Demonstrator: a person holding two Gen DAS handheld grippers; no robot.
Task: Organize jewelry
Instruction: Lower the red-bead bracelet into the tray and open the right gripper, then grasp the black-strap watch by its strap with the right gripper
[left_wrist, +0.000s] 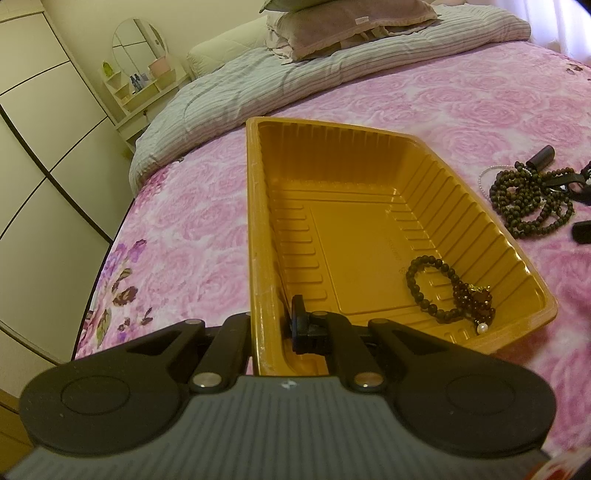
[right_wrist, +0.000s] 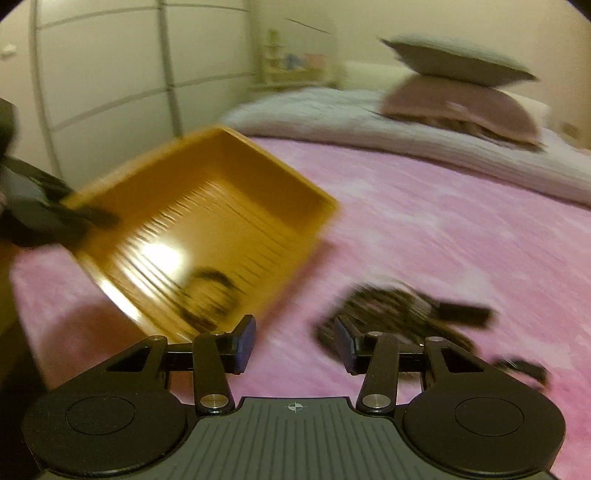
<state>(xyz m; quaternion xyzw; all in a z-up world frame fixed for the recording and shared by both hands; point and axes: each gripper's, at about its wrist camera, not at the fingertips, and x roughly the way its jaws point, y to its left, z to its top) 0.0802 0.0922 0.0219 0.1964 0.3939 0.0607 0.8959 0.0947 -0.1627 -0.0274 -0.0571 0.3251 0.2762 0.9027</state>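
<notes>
Left wrist: tray (left_wrist: 258, 206) embossing probably illegible

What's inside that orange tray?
A dark bead bracelet and a brown beaded piece with a pearl lie in the tray. The gripper hides its near corner.

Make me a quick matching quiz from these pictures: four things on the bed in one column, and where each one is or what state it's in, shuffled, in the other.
Things:
1. left hand-held gripper
2. right hand-held gripper
3. dark bead bracelet
4. pile of bead strands

States:
A. lying inside the orange tray
B. open, nothing between the pads
C. heaped on the pink blanket beside the tray
D. shut on the tray's rim

Pairs: 1-D, 2-B, 3-A, 4-C
</notes>
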